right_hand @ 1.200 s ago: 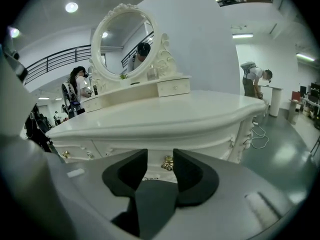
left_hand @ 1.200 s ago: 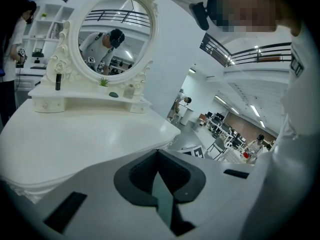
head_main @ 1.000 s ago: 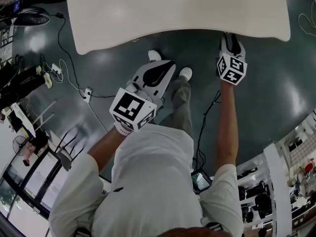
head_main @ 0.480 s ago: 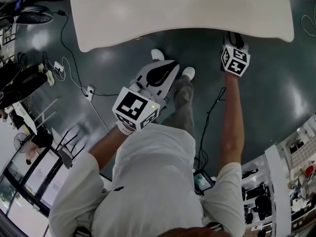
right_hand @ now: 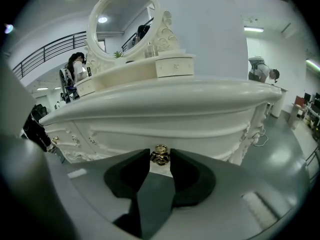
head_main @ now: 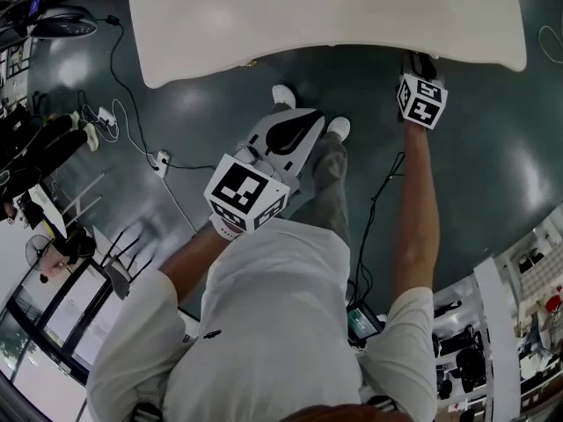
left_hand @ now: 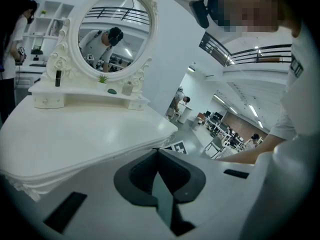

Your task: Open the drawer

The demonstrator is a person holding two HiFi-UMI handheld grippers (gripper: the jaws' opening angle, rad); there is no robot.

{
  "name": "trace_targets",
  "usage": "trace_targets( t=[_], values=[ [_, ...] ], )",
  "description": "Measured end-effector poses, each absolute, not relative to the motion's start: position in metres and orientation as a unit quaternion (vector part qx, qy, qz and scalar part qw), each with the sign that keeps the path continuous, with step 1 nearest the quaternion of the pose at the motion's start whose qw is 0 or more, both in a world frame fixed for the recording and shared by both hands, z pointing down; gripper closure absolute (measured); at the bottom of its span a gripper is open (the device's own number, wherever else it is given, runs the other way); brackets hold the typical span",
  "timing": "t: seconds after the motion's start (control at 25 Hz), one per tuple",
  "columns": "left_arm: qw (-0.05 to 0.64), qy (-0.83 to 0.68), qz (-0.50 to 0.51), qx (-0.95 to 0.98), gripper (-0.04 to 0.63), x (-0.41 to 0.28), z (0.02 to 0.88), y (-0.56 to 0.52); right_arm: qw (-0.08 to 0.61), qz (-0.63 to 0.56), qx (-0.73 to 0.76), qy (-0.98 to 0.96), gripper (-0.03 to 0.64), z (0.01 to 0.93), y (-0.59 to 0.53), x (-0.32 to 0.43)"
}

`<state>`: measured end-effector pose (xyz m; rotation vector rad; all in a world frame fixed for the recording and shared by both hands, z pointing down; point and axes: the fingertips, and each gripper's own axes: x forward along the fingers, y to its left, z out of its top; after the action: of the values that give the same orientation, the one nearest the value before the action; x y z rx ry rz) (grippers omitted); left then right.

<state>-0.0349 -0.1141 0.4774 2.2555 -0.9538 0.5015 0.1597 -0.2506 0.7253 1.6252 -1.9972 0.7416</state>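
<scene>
The white dressing table (head_main: 325, 16) fills the top of the head view. Its front drawer (right_hand: 150, 134) bears a small gold knob (right_hand: 160, 155). My right gripper (right_hand: 160, 161) reaches under the table's front edge; its jaws are closing, with the knob between the dark pads (right_hand: 181, 165), which touch it on both sides. In the head view only the right gripper's (head_main: 420, 61) marker cube shows clearly; its tips are hidden below the tabletop. My left gripper (head_main: 310, 117) hangs over the floor in front of the table, apart from it, jaws shut on nothing (left_hand: 158, 151).
An oval mirror (left_hand: 112, 31) and small top drawers (right_hand: 174, 65) stand at the back of the table. More gold knobs sit on the left drawers (right_hand: 54, 140). Cables and a power strip (head_main: 132, 139) lie on the dark floor at left. The person's shoes (head_main: 283, 95) are near the table.
The right gripper has moved forward and a little down, in under the table's front edge. The left gripper has stayed where it was.
</scene>
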Motion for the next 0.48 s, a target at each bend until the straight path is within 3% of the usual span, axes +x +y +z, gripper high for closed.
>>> trace_targets(
  t=[0.48],
  values=[
    [0.318,-0.352,0.184,0.861,0.586,-0.029,0.475,-0.1,0.229,0.282,0.586,-0.725,0.48,0.726,-0.195,0.17]
  ],
)
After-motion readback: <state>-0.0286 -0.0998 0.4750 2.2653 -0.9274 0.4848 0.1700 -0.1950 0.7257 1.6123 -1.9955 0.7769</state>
